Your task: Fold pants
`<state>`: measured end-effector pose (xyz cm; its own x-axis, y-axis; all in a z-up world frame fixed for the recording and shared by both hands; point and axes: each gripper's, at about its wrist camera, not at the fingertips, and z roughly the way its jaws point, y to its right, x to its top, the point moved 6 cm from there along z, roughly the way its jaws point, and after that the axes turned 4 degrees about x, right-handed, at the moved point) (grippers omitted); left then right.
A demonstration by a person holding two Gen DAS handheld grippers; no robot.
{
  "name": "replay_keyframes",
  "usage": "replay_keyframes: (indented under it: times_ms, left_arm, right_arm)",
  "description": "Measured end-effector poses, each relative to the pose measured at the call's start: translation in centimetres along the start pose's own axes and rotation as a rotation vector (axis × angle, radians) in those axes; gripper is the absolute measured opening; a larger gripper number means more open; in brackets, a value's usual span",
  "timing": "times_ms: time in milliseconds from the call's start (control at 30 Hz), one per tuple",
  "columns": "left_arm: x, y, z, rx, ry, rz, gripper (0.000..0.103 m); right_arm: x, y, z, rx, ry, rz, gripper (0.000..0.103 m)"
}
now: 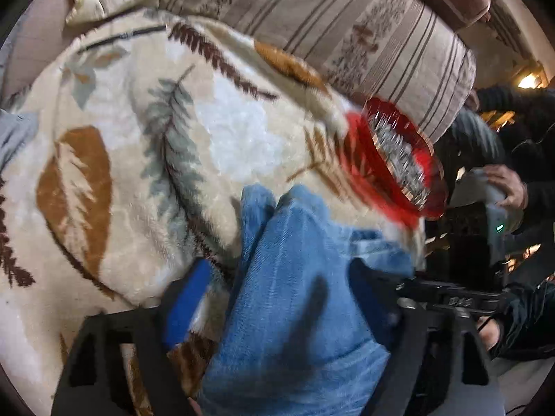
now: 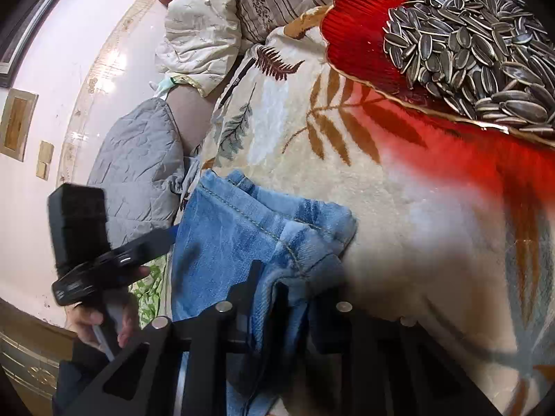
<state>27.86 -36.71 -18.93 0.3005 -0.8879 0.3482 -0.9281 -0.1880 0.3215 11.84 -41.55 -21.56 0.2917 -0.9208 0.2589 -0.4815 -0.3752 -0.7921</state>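
Between the left gripper's (image 1: 277,291) fingers, bunched light-blue denim pants (image 1: 295,277) are being clamped; the right gripper (image 2: 281,284) is pinching a stitched seam of them too. They are lying on a cream leaf-patterned fleece blanket (image 1: 138,138), near a red glass dish (image 2: 360,24) holding striped sunflower seeds (image 2: 478,45)

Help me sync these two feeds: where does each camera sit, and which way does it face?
Left wrist: on the left gripper, facing forward over faded blue denim pants between its blue-padded fingers.
Right wrist: on the right gripper, facing the pants' seamed edge; the left gripper shows too.
Shared: pants, leaf-print fleece blanket, red glass dish of sunflower seeds.
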Motion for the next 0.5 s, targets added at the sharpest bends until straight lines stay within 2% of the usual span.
replay_keyframes:
  times_ms: [67,133,167,267,367,500]
  left_arm:
    - [-0.3,0.0,0.7,0.015,-0.023,0.010,0.066]
    - [-0.2,0.0,0.7,0.011,-0.009,0.004,0.057]
    - [-0.1,0.1,0.4,0.015,0.002,0.005,0.049]
    - [-0.2,0.4,-0.3,0.026,0.007,0.028,0.042]
    - [0.0,0.2,-0.4,0.035,0.000,0.040,0.040]
    - [0.3,0.3,-0.3,0.040,0.016,0.046,0.031]
  right_arm:
    - [0.0,0.0,-0.1,0.001,0.002,-0.013,0.023]
    - [-0.1,0.0,-0.1,0.001,0.004,-0.020,0.022]
    - [-0.1,0.1,-0.1,0.002,0.005,-0.021,0.022]
    - [-0.2,-0.1,-0.2,0.004,0.011,-0.018,0.022]
    - [-0.1,-0.1,-0.3,0.014,0.024,-0.021,0.022]
    - [-0.1,0.0,-0.5,0.019,0.033,-0.029,0.020]
